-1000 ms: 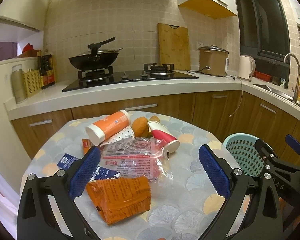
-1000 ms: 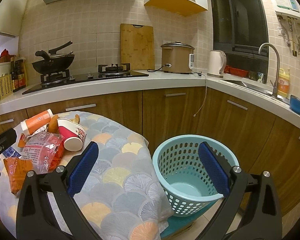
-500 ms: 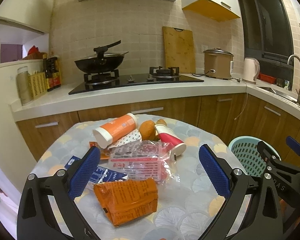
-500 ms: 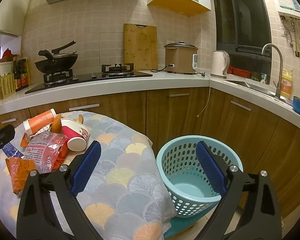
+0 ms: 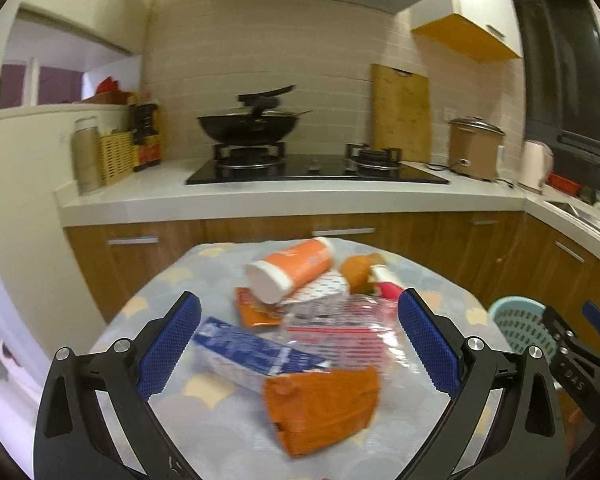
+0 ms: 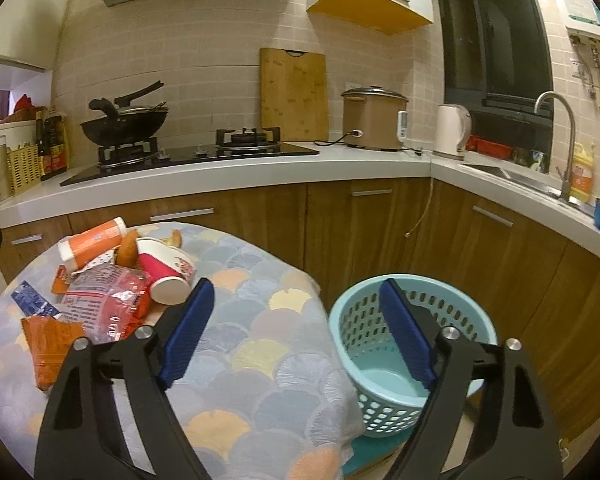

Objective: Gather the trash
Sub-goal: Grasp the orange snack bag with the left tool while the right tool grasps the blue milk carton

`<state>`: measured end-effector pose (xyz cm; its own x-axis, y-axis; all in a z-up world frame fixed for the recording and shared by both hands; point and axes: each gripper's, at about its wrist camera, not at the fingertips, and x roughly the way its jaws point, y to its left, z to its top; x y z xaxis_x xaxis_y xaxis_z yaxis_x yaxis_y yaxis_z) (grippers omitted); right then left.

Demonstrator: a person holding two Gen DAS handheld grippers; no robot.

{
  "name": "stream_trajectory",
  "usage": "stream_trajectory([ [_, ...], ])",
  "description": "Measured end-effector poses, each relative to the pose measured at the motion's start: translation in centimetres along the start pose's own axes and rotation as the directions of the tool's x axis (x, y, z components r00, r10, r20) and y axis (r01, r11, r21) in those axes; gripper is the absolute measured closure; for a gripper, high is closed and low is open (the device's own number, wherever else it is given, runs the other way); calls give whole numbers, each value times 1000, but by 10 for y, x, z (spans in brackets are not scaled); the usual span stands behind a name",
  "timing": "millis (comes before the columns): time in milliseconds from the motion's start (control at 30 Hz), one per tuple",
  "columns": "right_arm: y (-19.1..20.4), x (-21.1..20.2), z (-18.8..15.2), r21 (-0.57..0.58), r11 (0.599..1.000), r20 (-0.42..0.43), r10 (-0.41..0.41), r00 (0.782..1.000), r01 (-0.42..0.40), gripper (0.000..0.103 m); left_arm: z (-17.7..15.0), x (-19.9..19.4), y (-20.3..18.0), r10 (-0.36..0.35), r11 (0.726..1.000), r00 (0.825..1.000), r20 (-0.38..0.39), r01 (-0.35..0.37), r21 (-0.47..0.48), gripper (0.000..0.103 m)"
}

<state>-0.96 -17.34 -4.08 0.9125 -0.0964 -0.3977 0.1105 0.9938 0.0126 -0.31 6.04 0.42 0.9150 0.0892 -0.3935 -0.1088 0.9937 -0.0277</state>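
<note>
Trash lies on a round table (image 5: 204, 432): an orange snack bag (image 5: 324, 404), a blue wrapper (image 5: 252, 350), a clear red-printed bag (image 5: 340, 328), an orange-and-white bottle (image 5: 288, 270) on its side, and a red paper cup (image 6: 166, 276). My left gripper (image 5: 298, 344) is open and empty, hovering over the wrappers. My right gripper (image 6: 296, 332) is open and empty, between the table edge and a light blue basket (image 6: 410, 344) on the floor. The basket also shows in the left wrist view (image 5: 520, 328).
A brown bread-like piece (image 5: 356, 272) lies by the bottle. Behind the table runs a counter with wooden cabinets (image 6: 260, 216), a stove with a wok (image 5: 248, 124), a cutting board, a rice cooker and a sink (image 6: 512, 176) at the right.
My left gripper has turned left and come closer over the wrappers; its view is blurred. My right gripper has closed slightly and drifted a little; the trash has not moved.
</note>
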Motion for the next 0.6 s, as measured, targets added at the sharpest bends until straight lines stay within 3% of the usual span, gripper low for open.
stream_trajectory([
  [133,14,3,-2,-21,999,-18,39,999,-40,34,-3,7,19,13,1000,999,-40,-14,-24,7],
  [267,29,7,-4,-50,994,-42,91,995,-93,44,-17,19,33,-29,999,992,-119,24,-45,8],
  [400,43,11,-10,-80,988,-63,129,990,-134,45,-43,37,37,-108,993,971,-213,93,-78,8],
  [600,59,18,-20,-120,975,-98,177,979,-188,45,-70,61,17,-155,988,937,-312,138,-75,11],
])
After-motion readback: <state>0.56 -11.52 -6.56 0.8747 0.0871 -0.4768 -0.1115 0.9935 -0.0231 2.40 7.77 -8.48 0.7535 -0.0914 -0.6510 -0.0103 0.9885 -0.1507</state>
